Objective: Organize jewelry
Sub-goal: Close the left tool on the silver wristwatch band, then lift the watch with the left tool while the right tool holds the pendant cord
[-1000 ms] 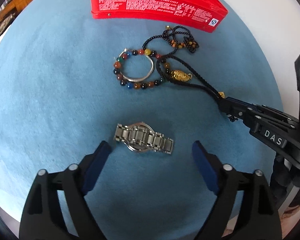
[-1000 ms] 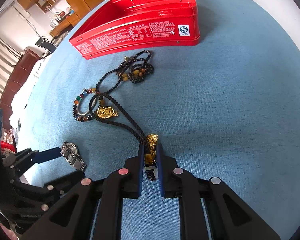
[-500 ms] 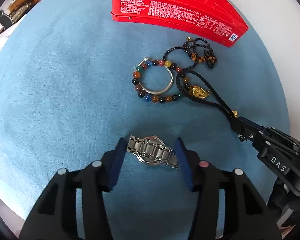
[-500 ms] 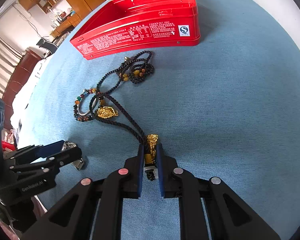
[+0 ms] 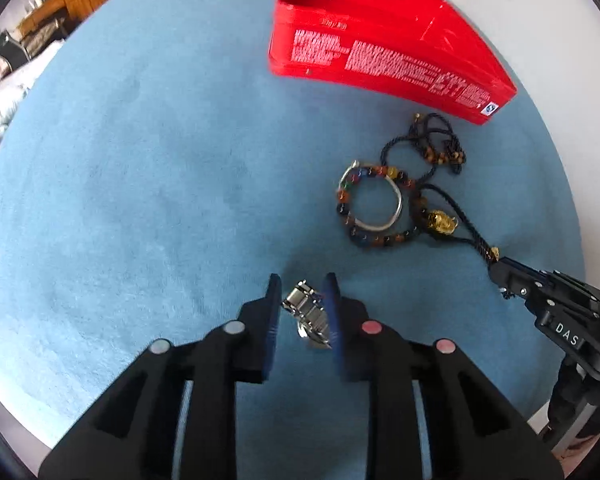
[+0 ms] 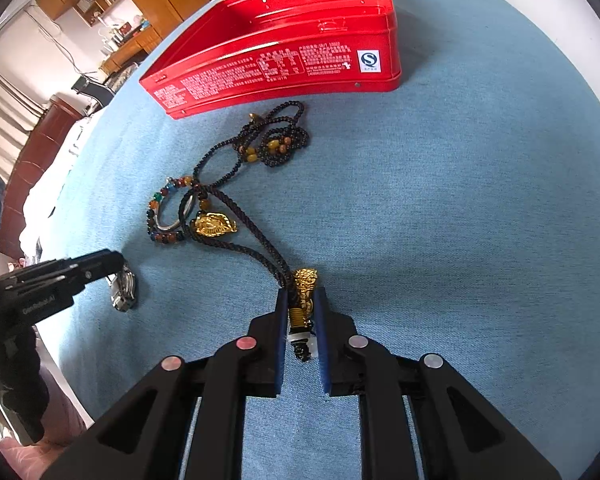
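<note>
Left gripper, jaws narrowed onto the steel watch, which sits tilted between the blue pads, its band running along the fingers. Right gripper, jaws nearly closed, pinches the gold charm ending the black cord necklace. From both tools the open red tin lies ahead across the blue cloth, its long axis crosswise; the beaded bracelet and silver bangle lie between, as does the black bead necklace. Neither arm is clearly nearer. Legible: "DAS" on the right gripper; an "S" mark on the tin, other print too small.
</note>
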The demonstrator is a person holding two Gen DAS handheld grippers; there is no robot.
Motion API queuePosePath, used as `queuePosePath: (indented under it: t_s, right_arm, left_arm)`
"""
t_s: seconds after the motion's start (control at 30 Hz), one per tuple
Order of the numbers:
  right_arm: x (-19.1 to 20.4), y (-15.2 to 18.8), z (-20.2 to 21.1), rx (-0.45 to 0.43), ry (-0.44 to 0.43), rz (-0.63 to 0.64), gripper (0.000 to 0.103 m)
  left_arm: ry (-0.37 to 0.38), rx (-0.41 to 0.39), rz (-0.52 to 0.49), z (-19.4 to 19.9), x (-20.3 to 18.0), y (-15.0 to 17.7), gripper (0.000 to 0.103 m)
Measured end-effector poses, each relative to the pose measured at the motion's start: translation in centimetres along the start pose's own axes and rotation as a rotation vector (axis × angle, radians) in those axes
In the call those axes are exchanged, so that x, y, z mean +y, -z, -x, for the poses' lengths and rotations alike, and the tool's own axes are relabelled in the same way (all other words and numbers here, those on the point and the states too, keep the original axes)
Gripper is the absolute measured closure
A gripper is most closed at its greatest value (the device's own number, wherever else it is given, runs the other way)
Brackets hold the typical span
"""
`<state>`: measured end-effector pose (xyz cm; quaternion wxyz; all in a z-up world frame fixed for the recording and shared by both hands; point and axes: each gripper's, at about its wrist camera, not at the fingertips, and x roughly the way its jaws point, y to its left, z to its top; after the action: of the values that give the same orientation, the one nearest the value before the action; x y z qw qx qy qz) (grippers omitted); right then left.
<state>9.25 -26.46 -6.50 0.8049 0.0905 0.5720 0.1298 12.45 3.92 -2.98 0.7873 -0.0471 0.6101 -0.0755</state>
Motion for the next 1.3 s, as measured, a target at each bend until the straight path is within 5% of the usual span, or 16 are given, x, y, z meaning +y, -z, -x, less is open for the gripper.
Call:
queuePosePath:
  t_s: [0.07, 0.17, 0.33, 0.47, 0.73, 1.03, 1.3]
  right_arm:
    - [0.0, -0.1, 0.0, 0.002, 0.0, 0.001, 0.089]
    - [0.1, -0.2, 0.0, 0.001, 0.002, 0.002, 0.089]
    - [0.1, -0.1, 0.0, -0.002, 0.0, 0.003, 0.088]
    - [0.1, 0.0, 0.0, -0.002, -0.004, 0.001, 0.088]
    - [0.1, 0.0, 0.0, -0.001, -0.003, -0.003, 0.088]
    - [0.7, -0.4, -0.3, 0.025, -0.016, 0.015, 0.088]
    - [1.6, -0.7, -0.7, 0.033, 0.02, 0.068, 0.086]
  left_arm:
    - [0.004, 0.008, 0.002, 0.1, -0.4, 0.2, 0.047]
    - [-0.015, 0.004, -0.001, 0.0, -0.8, 0.7, 0.028]
    - [-0.066, 0.013, -0.01, -1.7, -2.2, 0.7, 0.03]
    - [-0.093, -0.018, -0.007, -2.3, -4.1, 0.7, 0.066]
    - [-0.047, -0.048, -0.114, -1.1, -4.2, -0.5, 0.067]
    - [0.0, -0.121, -0.113, 1.3, -3.9, -0.9, 0.067]
    - [0.007, -0.092, -0.113, 0.5, -4.3, 0.2, 0.067]
